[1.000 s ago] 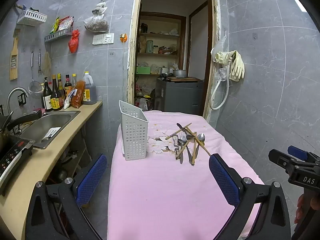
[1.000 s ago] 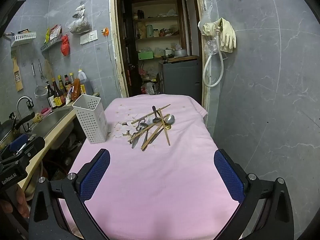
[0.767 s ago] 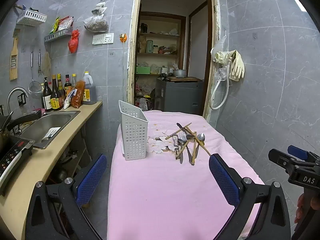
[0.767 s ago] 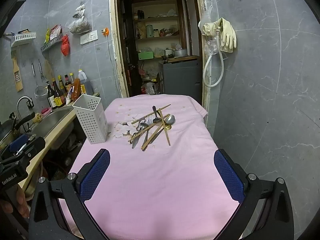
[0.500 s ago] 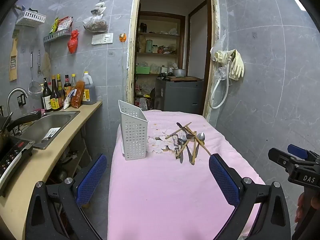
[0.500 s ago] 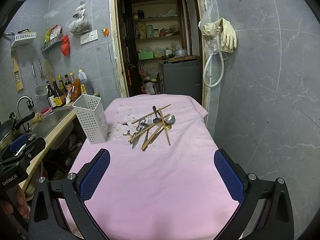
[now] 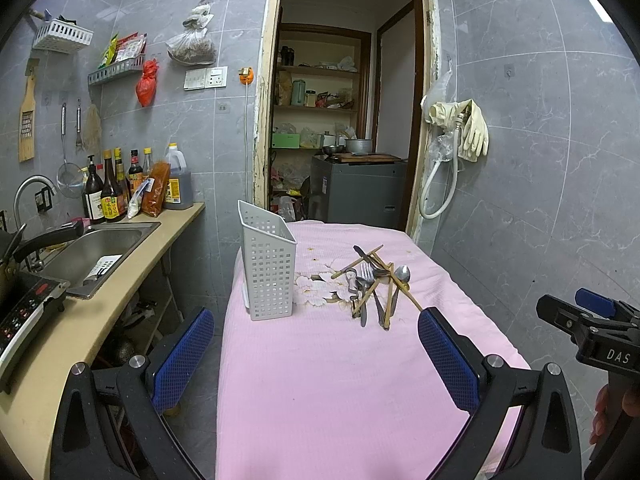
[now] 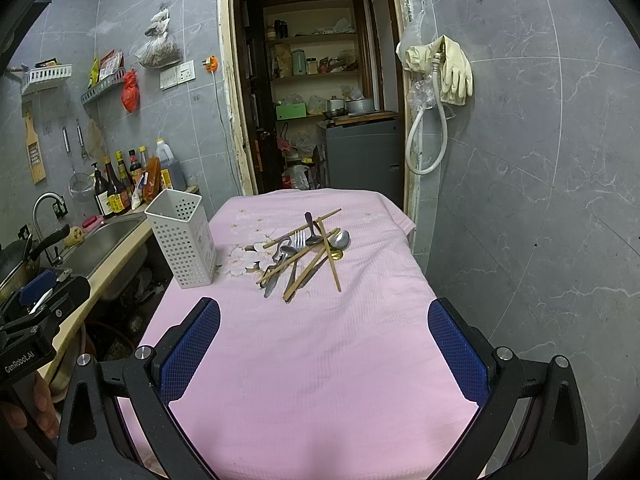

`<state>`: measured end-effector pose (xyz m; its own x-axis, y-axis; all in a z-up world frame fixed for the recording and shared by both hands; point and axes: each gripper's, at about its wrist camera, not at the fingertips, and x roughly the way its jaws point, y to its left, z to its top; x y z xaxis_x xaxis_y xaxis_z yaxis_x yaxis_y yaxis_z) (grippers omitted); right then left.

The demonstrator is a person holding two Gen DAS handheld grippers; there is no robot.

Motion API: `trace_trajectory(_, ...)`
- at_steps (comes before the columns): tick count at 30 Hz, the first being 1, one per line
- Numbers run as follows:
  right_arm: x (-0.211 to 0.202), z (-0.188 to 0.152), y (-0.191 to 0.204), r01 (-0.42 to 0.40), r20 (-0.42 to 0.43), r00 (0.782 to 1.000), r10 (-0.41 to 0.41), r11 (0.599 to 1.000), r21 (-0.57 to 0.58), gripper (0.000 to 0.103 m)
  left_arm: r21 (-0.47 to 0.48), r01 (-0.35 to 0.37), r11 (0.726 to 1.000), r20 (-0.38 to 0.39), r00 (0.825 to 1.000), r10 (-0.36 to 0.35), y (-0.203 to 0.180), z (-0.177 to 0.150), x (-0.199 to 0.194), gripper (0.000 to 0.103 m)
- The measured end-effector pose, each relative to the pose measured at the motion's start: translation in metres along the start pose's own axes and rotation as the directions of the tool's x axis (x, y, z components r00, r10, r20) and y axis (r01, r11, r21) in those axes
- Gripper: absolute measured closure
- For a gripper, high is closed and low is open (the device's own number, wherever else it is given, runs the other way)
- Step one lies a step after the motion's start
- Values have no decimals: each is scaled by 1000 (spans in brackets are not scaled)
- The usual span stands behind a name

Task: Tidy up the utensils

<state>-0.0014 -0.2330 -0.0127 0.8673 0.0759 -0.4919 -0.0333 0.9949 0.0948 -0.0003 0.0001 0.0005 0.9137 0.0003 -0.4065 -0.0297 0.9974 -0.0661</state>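
Note:
A heap of utensils, wooden chopsticks, a fork, spoons and a knife, lies on the pink-clothed table. To its left stands an upright white perforated holder, with nothing visible inside. My left gripper hovers open over the table's near end, well short of both. My right gripper is open too, also near the front edge, nothing between its blue pads. Each gripper shows at the edge of the other's view, held by a hand.
A counter with a steel sink, an induction hob and sauce bottles runs along the left. An open doorway lies behind the table. Rubber gloves and a hose hang on the right tiled wall.

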Motion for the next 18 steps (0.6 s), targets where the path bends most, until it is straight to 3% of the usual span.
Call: trace_trajectory(18, -1, 1, 1, 1, 0, 1000, -1, 1000, -1, 1, 0, 0, 1000, 1, 1000, 0, 0, 0, 0, 0)
